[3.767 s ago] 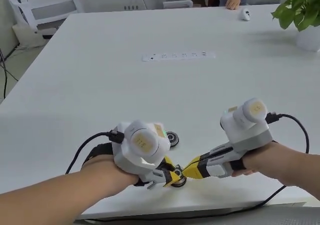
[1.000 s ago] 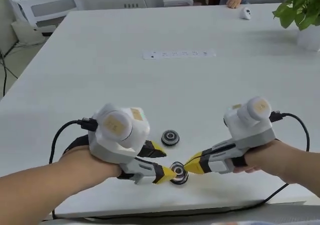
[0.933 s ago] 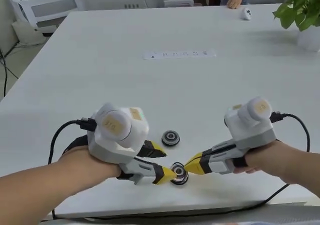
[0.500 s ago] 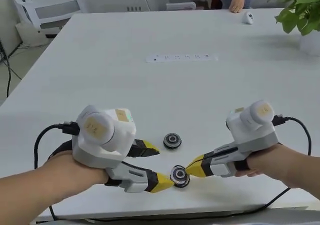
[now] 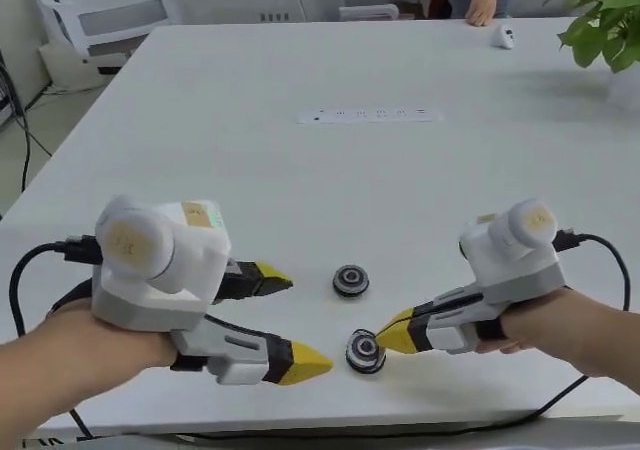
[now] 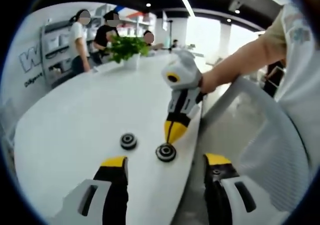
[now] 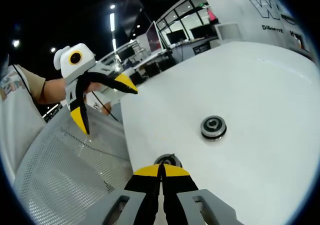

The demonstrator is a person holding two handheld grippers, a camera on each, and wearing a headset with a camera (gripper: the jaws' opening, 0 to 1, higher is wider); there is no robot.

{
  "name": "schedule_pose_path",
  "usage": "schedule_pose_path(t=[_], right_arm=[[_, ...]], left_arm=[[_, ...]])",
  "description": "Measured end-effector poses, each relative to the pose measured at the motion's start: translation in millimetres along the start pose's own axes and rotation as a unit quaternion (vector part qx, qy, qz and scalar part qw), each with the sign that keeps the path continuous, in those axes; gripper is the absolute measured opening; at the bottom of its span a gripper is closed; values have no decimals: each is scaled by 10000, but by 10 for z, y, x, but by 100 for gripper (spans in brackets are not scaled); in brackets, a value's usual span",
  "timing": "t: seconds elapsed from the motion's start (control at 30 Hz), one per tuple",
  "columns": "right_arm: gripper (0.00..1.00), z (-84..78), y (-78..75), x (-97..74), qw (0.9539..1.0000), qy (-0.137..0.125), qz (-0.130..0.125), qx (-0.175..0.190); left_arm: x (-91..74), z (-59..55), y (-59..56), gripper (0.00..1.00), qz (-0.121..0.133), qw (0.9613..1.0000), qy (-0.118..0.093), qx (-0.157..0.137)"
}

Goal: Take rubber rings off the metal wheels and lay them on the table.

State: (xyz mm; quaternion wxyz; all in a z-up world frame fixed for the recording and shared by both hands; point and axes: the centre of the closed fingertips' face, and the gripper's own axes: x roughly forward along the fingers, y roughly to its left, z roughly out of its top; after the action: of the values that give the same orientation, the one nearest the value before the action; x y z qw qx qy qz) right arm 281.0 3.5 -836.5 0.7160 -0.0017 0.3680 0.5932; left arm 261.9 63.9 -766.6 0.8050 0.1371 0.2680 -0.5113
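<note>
Left gripper (image 6: 165,161) at frame bottom, jaws spread wide. Right gripper (image 6: 175,131) enters from upper centre, jaws together, its tip at the near wheel (image 6: 166,152), possibly touching. Second wheel (image 6: 128,141) lies left of it on the white table (image 6: 70,120).

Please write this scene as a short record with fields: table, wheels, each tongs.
table: white, power strip at mid-table
near metal wheel: flat, by the front edge, dark ring on it
far metal wheel: flat, just behind the near one, dark ring on it
left tongs: open, empty, left of the near metal wheel
right tongs: shut, tips at the near metal wheel's rim
</note>
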Motion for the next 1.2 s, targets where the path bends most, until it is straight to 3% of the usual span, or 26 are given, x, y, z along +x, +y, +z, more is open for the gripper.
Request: schedule_pose_path(t=[0.33,0.53,0.8,1.2], right_arm=[[0,30,42,-1,9999,-68,86,37],[0,110,83,-10,9995,-225,178,140],[0,143,117,-3,9993,-249,229,143],[0,359,205,69,9988,-363,327,46]], left_arm=[[-153,-23,47,65,152,9998,-101,-69],[-187,-51,59,67,197,9997,-98,-113],[-246,-79,61,68,257,9994,-133,-181],[-362,-72,96,70,392,9987,-215,-252]])
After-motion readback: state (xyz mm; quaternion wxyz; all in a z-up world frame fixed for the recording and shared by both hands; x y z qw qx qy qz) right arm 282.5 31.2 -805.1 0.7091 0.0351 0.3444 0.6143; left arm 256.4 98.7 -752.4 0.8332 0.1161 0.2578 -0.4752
